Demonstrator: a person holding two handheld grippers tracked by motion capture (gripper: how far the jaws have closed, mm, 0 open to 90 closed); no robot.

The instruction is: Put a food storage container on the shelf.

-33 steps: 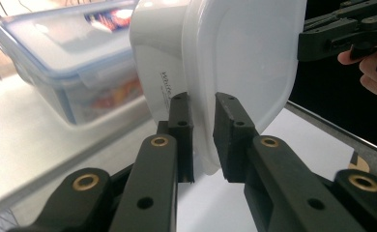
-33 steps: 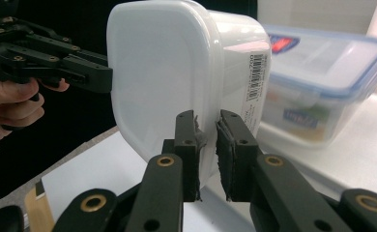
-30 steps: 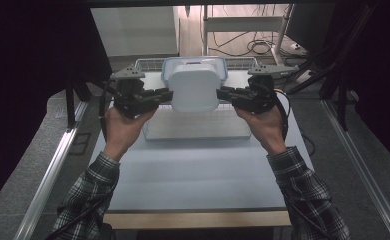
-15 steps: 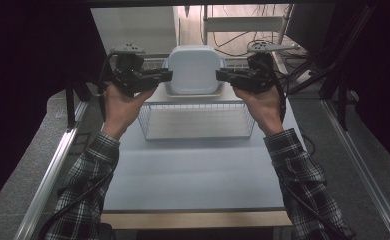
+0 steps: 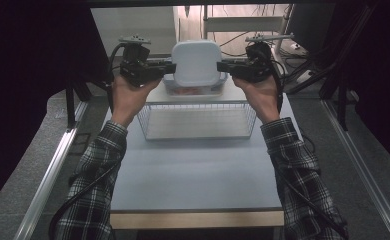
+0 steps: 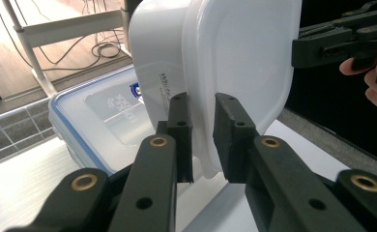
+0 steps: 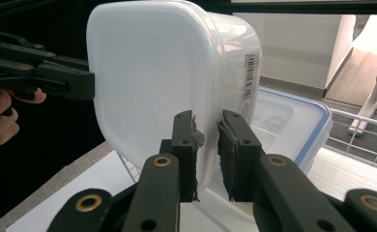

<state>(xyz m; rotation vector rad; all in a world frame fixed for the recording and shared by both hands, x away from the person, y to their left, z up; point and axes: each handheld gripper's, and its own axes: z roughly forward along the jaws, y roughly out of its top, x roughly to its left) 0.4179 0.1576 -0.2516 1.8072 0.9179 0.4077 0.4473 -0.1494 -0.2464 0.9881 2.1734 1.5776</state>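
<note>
A white lidded plastic container [image 5: 196, 62] hangs in the air between my two grippers. My left gripper [image 5: 170, 67] is shut on its left rim, and in the left gripper view the jaws [image 6: 203, 140] pinch the lid's edge of the container [image 6: 239, 63]. My right gripper [image 5: 222, 66] is shut on the opposite rim. In the right gripper view its jaws [image 7: 207, 145] clamp the edge of the container [image 7: 152, 72]. Each gripper view shows the other gripper across the container: the right gripper [image 6: 322, 46] and the left gripper [image 7: 75, 82].
Under the held container sits a clear box with a blue-rimmed lid [image 5: 193, 91] [image 6: 94, 116] [image 7: 293, 125]. A wire basket [image 5: 198, 122] stands in front of it on the pale table [image 5: 193, 170]. Dark curtains flank both sides, and metal rails run along the floor.
Both hands have carried the white container up and away from me, from low over the wire basket to above the blue-rimmed box behind it. The grips have not changed.
</note>
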